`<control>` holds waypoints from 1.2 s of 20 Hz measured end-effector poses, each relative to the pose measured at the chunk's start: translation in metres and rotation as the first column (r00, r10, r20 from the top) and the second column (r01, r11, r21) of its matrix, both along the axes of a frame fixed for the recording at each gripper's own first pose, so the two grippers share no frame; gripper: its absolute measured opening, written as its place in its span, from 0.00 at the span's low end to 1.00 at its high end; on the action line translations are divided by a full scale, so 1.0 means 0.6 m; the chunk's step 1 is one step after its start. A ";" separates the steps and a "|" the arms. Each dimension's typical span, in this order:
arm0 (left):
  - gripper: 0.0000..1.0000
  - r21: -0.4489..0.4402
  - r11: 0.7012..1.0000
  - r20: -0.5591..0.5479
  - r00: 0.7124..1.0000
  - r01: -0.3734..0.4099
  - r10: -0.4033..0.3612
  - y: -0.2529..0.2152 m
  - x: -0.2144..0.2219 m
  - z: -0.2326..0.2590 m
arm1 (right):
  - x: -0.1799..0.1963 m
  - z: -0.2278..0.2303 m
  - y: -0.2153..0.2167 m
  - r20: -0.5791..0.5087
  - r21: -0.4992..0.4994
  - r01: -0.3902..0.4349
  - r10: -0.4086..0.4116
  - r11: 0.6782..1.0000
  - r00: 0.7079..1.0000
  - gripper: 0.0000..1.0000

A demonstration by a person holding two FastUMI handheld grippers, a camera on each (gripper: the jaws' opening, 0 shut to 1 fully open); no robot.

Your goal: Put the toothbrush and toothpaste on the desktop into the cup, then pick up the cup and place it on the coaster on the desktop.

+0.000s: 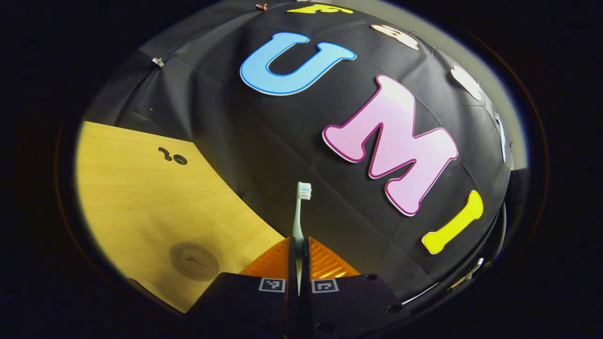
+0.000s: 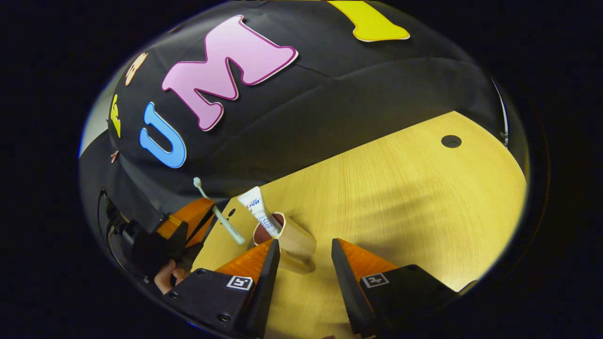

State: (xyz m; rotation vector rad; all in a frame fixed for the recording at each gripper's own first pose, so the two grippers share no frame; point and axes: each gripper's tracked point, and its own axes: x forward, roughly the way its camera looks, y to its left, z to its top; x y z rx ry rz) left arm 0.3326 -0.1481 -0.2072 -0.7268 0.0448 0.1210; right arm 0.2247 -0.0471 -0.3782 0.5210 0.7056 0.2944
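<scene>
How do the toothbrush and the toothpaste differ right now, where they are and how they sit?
The pale green toothbrush is clamped in the left claw, held in the air; the white toothpaste tube already stands tilted inside the beige cup. The toothbrush is thin, the tube broader and flat. Both point upward.

Staged recording booth, not a lived-in room: black cloth wall (image 2: 358, 99) hangs right behind the far edge of a light wood desktop (image 2: 414, 197). Cloth is creased and held by small clips (image 1: 158, 61) near its top. Desktop has a round cable hole (image 2: 451, 141) near its far corner and a round coaster (image 1: 194, 261) near one edge.
</scene>
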 end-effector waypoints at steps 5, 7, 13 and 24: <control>0.06 0.077 0.997 -0.032 0.999 -0.004 0.006 -0.021 0.029 -0.051 | -0.023 -0.018 -0.011 -0.017 -0.005 -0.025 0.025 1.000 1.000 0.69; 0.06 0.109 0.994 -0.043 0.999 0.007 -0.002 -0.036 0.022 -0.070 | -0.024 -0.019 -0.012 -0.018 0.000 -0.029 0.029 1.000 0.999 0.68; 0.06 0.189 0.982 -0.047 0.999 0.015 -0.006 -0.063 0.005 -0.098 | -0.025 -0.024 -0.012 -0.029 0.005 -0.037 0.037 0.999 0.999 0.68; 0.23 0.244 0.962 -0.106 0.990 0.120 -0.097 -0.075 -0.061 -0.110 | -0.037 -0.011 0.010 -0.036 -0.075 -0.133 0.130 0.988 0.991 0.68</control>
